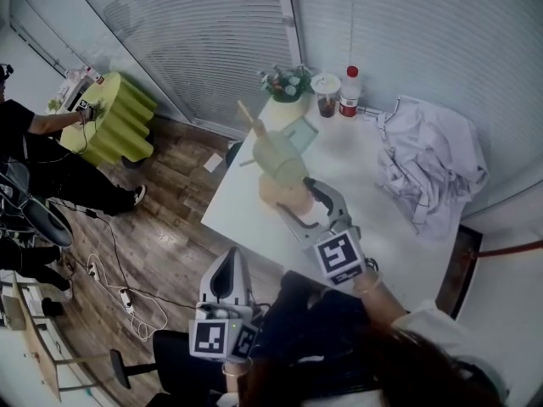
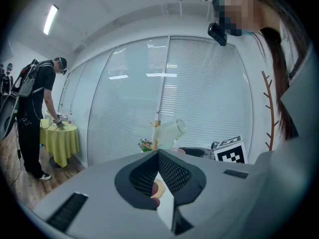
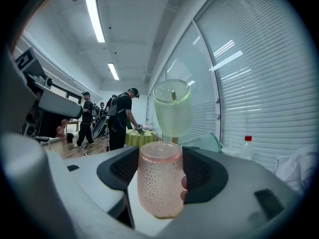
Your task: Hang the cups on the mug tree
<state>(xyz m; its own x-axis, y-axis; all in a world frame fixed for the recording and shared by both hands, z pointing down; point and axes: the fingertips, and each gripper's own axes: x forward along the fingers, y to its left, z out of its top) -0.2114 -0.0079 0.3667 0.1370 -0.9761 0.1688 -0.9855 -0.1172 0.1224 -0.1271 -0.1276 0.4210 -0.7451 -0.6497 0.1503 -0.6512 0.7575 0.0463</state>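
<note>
Right gripper view: pink cup [image 3: 158,183] clamped upright.
The right gripper [image 3: 159,166] holds it before the green cup [image 3: 172,108] on the mug tree [image 1: 249,115]; left gripper [image 2: 158,154] jaws together, empty.

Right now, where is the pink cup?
The pink cup sits upright between the jaws of the right gripper, in the middle of the right gripper view, just below and in front of the green cup on the mug tree.
</note>
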